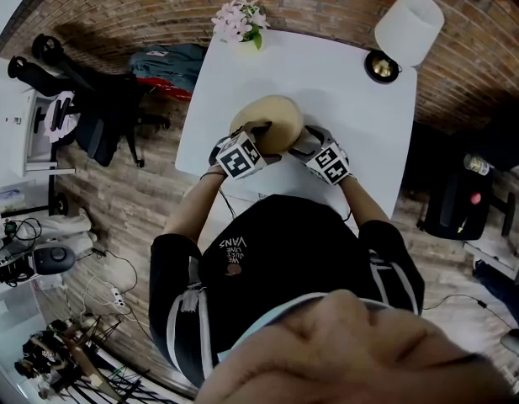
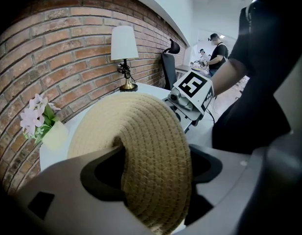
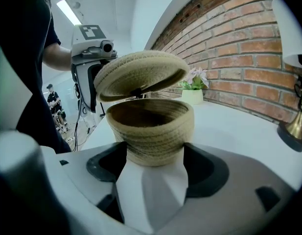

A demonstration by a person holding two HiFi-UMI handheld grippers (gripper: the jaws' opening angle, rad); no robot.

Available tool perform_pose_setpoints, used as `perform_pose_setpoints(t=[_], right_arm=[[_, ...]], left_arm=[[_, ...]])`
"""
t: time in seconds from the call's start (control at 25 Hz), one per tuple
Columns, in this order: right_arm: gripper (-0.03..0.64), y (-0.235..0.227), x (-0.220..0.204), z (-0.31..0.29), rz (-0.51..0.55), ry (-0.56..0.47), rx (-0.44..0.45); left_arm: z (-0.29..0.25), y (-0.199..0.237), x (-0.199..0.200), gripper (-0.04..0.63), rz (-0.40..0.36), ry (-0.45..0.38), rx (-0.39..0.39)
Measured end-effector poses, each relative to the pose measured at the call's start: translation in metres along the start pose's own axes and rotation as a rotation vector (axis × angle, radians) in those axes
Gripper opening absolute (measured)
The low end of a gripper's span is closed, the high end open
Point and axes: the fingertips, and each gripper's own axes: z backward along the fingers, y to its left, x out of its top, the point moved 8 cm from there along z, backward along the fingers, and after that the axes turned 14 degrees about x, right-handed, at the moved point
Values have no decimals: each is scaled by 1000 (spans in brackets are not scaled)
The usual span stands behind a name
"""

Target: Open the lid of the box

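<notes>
A round woven straw box [image 3: 151, 129] stands on the white table [image 1: 343, 82] near its front edge. The matching woven lid [image 3: 141, 72] is lifted and tilted above the open box, still close to its rim. My left gripper [image 2: 153, 168] is shut on the lid's [image 2: 141, 146] edge. My right gripper [image 3: 153, 151] is shut on the box body, one jaw against each side. In the head view the lid [image 1: 276, 120] covers the box, with the left gripper [image 1: 257, 133] and the right gripper [image 1: 303, 140] on either side.
A small pot of pink flowers [image 1: 240, 19] stands at the table's far left corner. A lamp [image 1: 408, 19] with a white shade and brass foot is at the far right. A brick wall runs behind. Chairs and cables are on the floor to the left.
</notes>
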Motion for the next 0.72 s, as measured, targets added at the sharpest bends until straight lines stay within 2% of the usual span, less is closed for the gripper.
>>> perform_pose_setpoints(t=[0.72], right_arm=[[333,4,6,4,-26,32,-13]], left_arm=[[23,10,-3,374,109,-148,128]])
